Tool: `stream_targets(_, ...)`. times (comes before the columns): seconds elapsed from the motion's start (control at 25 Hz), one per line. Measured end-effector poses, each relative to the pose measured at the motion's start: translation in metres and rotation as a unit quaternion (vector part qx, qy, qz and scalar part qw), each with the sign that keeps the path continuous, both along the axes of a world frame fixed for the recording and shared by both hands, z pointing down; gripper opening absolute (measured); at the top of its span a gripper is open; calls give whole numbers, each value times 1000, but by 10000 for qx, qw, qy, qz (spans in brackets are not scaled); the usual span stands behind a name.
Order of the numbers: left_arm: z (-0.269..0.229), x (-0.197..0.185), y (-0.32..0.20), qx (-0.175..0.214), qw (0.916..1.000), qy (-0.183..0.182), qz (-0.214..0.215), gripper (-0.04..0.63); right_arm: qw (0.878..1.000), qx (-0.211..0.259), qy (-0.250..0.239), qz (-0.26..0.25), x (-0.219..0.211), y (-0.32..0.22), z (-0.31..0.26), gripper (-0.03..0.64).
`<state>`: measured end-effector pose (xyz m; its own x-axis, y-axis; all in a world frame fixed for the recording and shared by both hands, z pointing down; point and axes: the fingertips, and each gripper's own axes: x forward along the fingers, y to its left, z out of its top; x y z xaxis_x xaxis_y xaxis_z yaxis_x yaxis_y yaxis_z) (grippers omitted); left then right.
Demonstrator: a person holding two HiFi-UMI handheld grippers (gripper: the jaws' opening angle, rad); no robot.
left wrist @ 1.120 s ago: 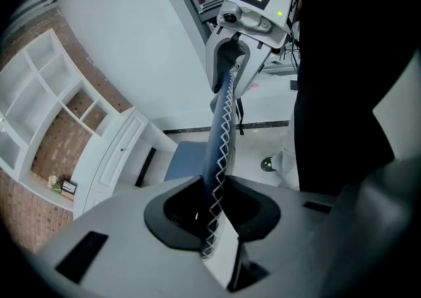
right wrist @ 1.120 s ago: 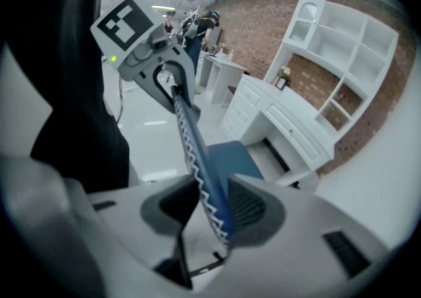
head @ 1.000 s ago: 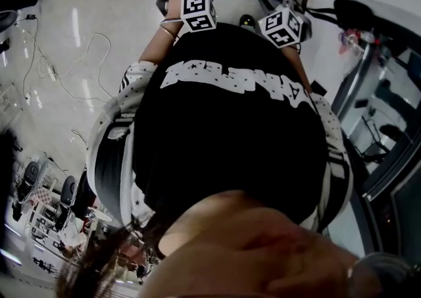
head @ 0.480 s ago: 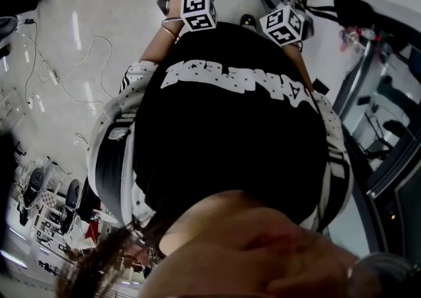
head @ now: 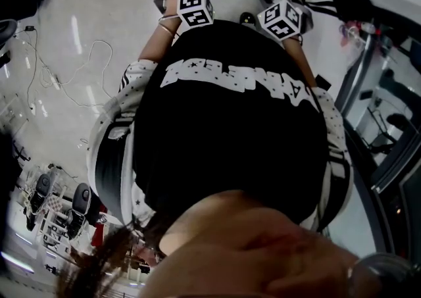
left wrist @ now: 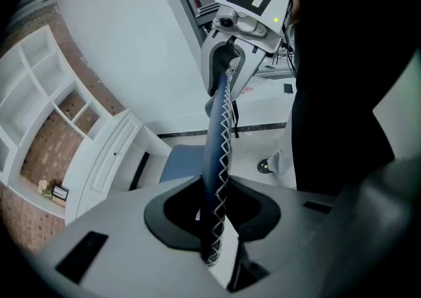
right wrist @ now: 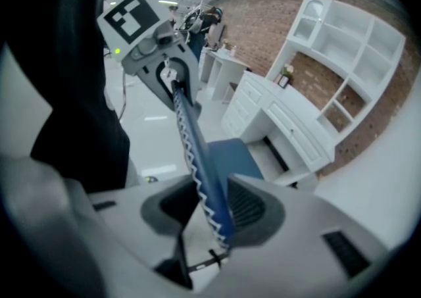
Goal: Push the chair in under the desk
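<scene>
Left tongs [left wrist: 214,214]: clamped on the top edge of the chair back [left wrist: 218,149], a thin dark-blue panel with white zigzag stitching that runs up between the pads.

Right tongs [right wrist: 214,208]: likewise clamped on the same stitched edge [right wrist: 197,152], further along it. Each gripper view shows the other unit gripping at the far end of the rail.

Assessment: gripping the backrest at two spaced points gives an even hold, so the chair should roll straight rather than swing. Both units tilt downward onto the rail, which suits a forward shove.

Chair position: the blue seat [right wrist: 230,155] lies just in front of the white desk [right wrist: 293,132], beside its dark knee opening. It appears not yet tucked under, so the push is judged to be pending or barely begun.

Surface: pale glossy floor [head: 99,7], with loose cables [head: 69,70] lying well to the person's left, clear of the chair's path.

Room: white shelving [right wrist: 342,60] against a brick wall [right wrist: 263,20] above the desk; the tabletop itself is largely unseen.
</scene>
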<state>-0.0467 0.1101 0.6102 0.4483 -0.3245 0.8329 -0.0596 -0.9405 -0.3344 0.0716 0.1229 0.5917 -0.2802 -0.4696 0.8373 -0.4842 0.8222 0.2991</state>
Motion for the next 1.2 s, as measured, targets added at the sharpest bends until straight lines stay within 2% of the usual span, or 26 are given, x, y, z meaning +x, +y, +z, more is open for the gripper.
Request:
stream_targets(0.28,0,4,-21,81,9999,-77,-46,111,9999,91,98,69,7,-23,0,150)
stream_targets(0.64,-5,-6,-41,108,9997,-179,-88,118,9997,210,17,85,-5,-33,-5,144)
stream_targets(0.92,15,-12,-59,-12,9993,-236,276,124,9992,96,151,345,-14,-52,6,150)
stream_targets(1.2,9,-10,-56,-121,9992,-253,288,124,9990,182,146,377,-10,-53,-1,156)
